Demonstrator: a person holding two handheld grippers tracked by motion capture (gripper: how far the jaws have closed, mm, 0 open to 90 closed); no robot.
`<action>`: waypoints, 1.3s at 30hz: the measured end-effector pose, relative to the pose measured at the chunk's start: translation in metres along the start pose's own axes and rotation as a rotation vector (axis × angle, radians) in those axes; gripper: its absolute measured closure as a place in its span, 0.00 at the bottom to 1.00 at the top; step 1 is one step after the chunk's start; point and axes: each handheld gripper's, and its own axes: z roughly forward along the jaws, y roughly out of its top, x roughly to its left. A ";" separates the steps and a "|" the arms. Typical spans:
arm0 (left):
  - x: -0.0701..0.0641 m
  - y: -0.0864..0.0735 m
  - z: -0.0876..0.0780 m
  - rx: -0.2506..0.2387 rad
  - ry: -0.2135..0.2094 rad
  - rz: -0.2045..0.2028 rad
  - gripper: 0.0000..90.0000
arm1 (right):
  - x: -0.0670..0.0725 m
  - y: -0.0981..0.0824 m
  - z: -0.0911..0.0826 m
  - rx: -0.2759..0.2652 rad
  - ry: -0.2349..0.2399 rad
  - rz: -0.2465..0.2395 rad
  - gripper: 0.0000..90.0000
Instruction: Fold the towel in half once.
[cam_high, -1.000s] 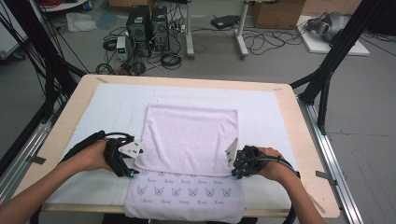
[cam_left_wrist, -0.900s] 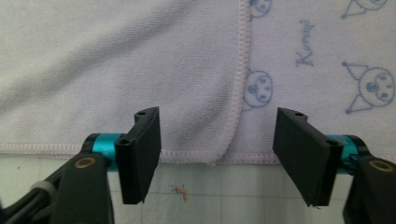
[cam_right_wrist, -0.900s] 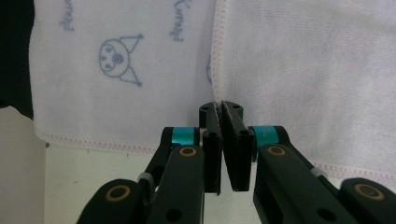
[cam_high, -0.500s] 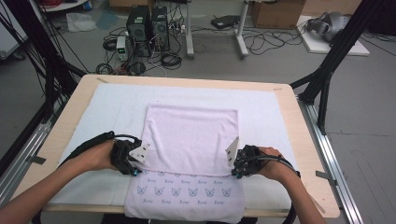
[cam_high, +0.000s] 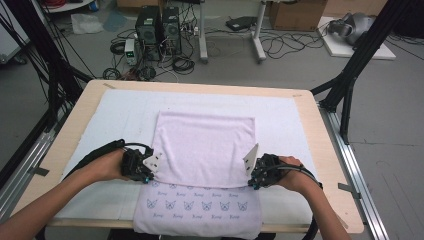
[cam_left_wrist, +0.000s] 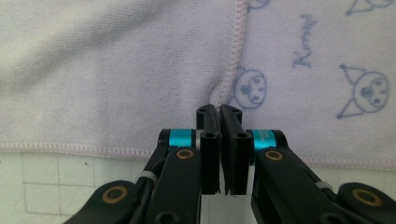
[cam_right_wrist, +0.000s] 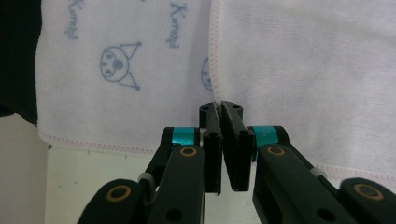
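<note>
**Both corners pinched, fold ready to carry**

The pale lilac terry towel (cam_high: 202, 165) lies half-folded on the white-padded wooden table (cam_high: 320, 150), near edge overhanging. The left gripper (cam_high: 148, 172) has just closed on the folded hem; the right gripper (cam_high: 251, 179) is clamped there too. Lift both evenly — keep the hem taut. Blue cartoon faces carry script reading roughly "Kuromi".

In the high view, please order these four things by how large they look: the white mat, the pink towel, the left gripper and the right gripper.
1. White mat, the largest.
2. Pink towel, lying on the mat.
3. Left gripper and right gripper: they look about equal, so I do not rank them against each other.
</note>
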 end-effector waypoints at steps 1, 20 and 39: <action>0.001 -0.001 -0.003 -0.012 -0.004 -0.008 0.96 | 0.000 -0.001 -0.003 -0.013 -0.003 0.006 0.97; -0.043 -0.002 -0.055 -0.134 -0.022 0.059 0.96 | 0.041 -0.005 -0.046 -0.117 -0.006 -0.006 0.97; -0.002 -0.031 -0.068 -0.407 0.192 -0.110 0.37 | 0.014 -0.013 -0.063 -0.333 -0.163 0.175 0.43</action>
